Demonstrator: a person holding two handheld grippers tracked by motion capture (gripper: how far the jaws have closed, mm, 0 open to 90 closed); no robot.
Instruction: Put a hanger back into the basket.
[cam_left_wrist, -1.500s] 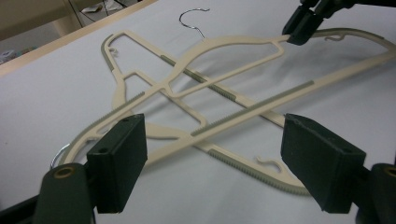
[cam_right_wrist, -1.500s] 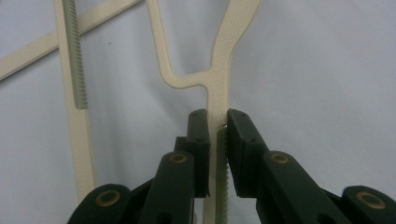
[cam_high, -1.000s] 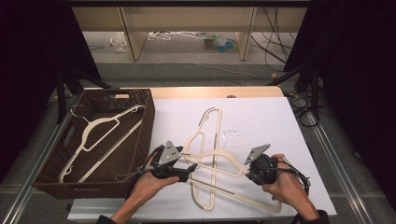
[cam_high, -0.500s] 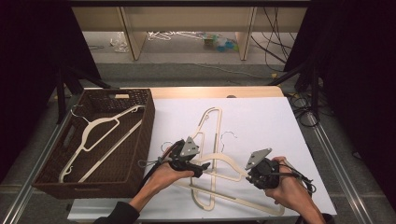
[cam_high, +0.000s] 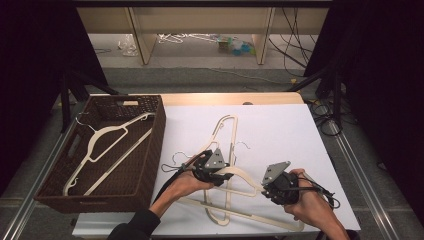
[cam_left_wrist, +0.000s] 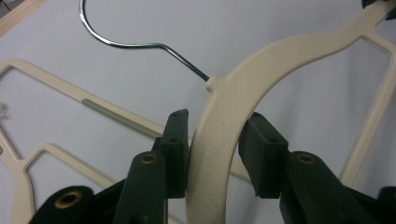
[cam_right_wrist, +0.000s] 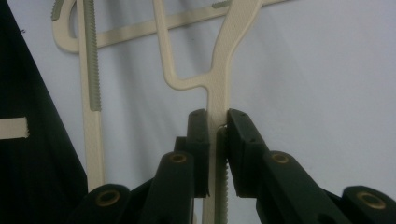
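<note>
Both grippers on one cream hanger (cam_high: 239, 176), over the white counter (cam_high: 280, 130).

L gripper (cam_left_wrist: 212, 135) had just been closing; pads (cam_left_wrist: 176, 140) pressed the hanger's curved shoulder near the wire hook (cam_left_wrist: 126, 42); R gripper (cam_right_wrist: 217, 126) was clamped on a thin arm of the same hanger; other hangers (cam_high: 225, 135) lay on the counter beneath; one more lay in the brown basket (cam_high: 150, 165) at the left.

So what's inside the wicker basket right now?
One cream plastic hanger with a metal hook lies on the floor of the brown wicker basket. The near wall hides the strip of floor just behind it, so anything there cannot be seen.
</note>
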